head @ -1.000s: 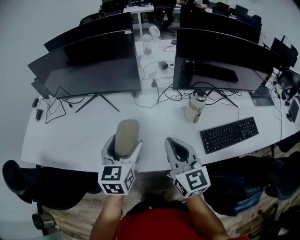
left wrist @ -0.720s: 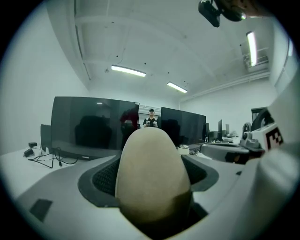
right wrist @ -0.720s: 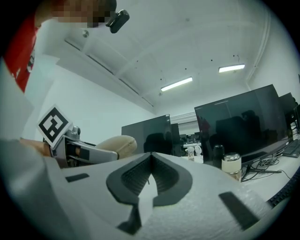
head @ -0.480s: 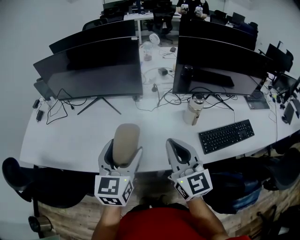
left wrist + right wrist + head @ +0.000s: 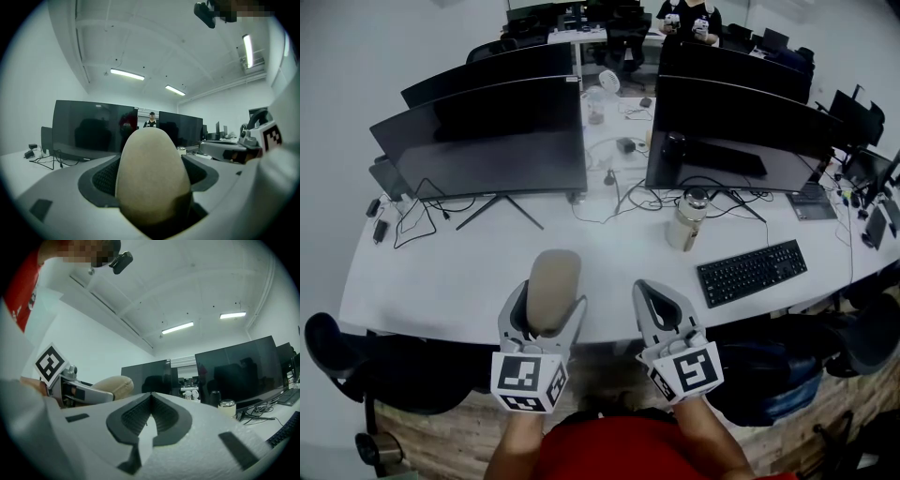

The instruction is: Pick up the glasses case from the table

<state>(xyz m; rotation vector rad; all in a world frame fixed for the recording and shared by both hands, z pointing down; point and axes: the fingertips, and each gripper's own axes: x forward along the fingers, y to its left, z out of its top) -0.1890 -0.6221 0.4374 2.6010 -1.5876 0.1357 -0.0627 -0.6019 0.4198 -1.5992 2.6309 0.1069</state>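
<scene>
The beige oval glasses case (image 5: 551, 289) is clamped between the jaws of my left gripper (image 5: 546, 302) and sticks out past the tips, above the front edge of the white table (image 5: 441, 272). In the left gripper view the glasses case (image 5: 152, 176) fills the middle, gripped by my left gripper (image 5: 151, 187) on both sides. My right gripper (image 5: 659, 302) is held beside it, shut, with nothing between the pads. In the right gripper view my right gripper (image 5: 150, 414) has its jaws pressed together, and the case (image 5: 112, 384) shows at the left.
On the table stand two large dark monitors (image 5: 487, 136) (image 5: 741, 131), a steel flask (image 5: 688, 217), a black keyboard (image 5: 752, 270) at the right, and loose cables (image 5: 408, 220) at the left. More desks and chairs stand behind.
Both grippers and the held case have barely shifted. The head view has tilted slightly, so the table sits a little lower in the picture.
</scene>
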